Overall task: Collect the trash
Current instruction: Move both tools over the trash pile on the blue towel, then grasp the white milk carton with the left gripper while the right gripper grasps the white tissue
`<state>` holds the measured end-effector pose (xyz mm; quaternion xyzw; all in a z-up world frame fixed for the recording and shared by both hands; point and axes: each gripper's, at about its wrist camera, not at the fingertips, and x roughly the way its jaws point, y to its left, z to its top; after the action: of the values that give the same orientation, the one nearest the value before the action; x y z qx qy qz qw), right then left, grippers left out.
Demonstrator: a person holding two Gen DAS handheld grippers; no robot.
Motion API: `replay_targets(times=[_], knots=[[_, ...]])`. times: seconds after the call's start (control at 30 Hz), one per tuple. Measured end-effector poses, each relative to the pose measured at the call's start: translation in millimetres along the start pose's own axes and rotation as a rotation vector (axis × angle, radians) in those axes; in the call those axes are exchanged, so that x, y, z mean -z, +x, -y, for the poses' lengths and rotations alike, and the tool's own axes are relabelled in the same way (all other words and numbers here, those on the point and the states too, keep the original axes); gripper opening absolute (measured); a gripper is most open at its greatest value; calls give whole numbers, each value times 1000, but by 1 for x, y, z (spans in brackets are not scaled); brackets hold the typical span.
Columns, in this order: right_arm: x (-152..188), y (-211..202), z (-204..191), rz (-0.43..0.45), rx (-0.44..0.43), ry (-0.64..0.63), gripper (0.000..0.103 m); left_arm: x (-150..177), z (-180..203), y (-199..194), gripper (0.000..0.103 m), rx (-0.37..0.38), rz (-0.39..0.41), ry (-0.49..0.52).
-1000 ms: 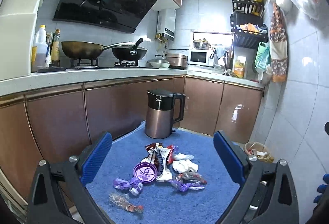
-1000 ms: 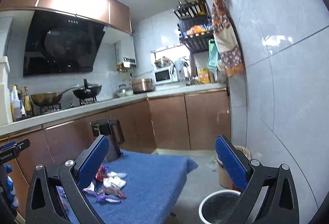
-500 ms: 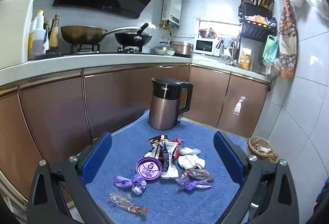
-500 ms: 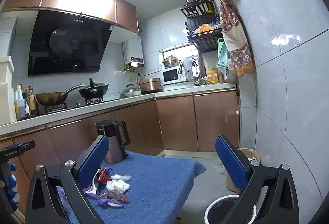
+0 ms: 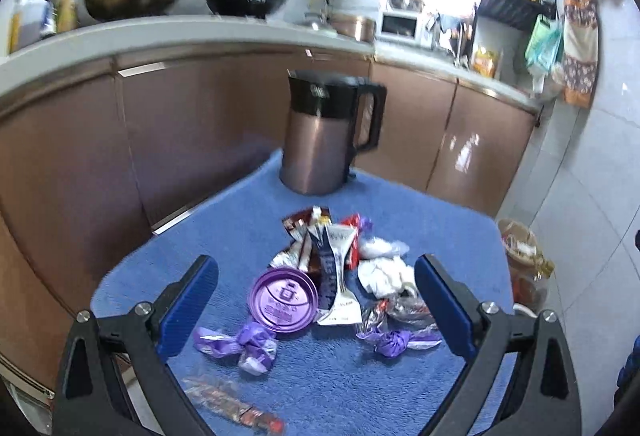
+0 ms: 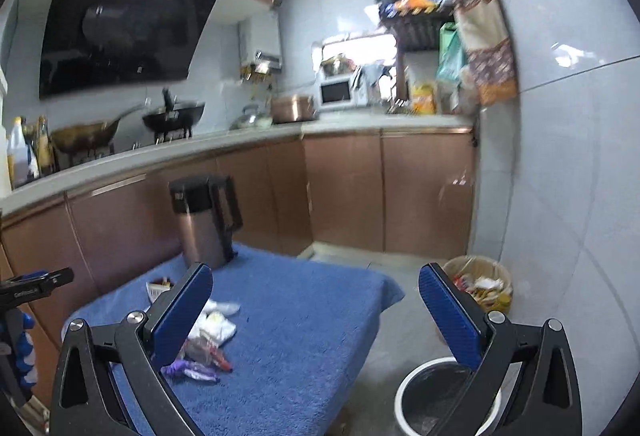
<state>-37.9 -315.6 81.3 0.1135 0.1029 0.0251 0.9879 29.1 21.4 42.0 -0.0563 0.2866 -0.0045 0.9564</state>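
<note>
A heap of trash lies on the blue-covered table: a round purple lid, a white and blue sachet, crumpled white tissue, purple wrappers and a clear wrapper near the front. My left gripper hovers open above the heap, holding nothing. In the right wrist view, the same heap sits low on the left, partly hidden by a finger. My right gripper is open and empty over the table's right part. A white-rimmed bin stands on the floor below its right finger.
A copper kettle with a black handle stands at the table's far side. A wicker basket full of rubbish sits on the floor by the tiled wall. Brown cabinets and a counter with pans run behind.
Both cameras have tilted down and moved closer to the table. The trash heap now looms larger between the left fingers. Both grippers stay open.
</note>
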Motion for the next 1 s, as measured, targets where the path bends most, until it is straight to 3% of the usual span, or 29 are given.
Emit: replay_targets(times=[0.07,0.13,0.2,0.27,0.5,0.7,0.8,0.93,0.97,1.0], knots=[[6,23,-6,-54,-31,-12,98,4,4,23,98,20,-48,15],[12,43,-15,-107,-67,-30,86,5,9,44,95,29,-89,34],[19,70,-25,-170,-119,-52,79,7,13,68,86,44,-139,45],[27,94,-36,-225,-165,-73,72,8,13,94,67,52,-201,41],[57,175,-79,-409,-315,-137,63,17,13,158,44,56,-345,40],[75,227,-114,-509,-427,-155,58,23,5,174,32,77,-384,29],[84,245,-126,-554,-448,-165,52,22,6,177,24,94,-384,32],[97,260,-135,-608,-458,-177,47,22,8,175,22,92,-371,34],[99,263,-136,-617,-457,-178,44,22,8,174,22,93,-367,32],[101,266,-135,-630,-458,-173,35,22,8,174,22,91,-363,32]])
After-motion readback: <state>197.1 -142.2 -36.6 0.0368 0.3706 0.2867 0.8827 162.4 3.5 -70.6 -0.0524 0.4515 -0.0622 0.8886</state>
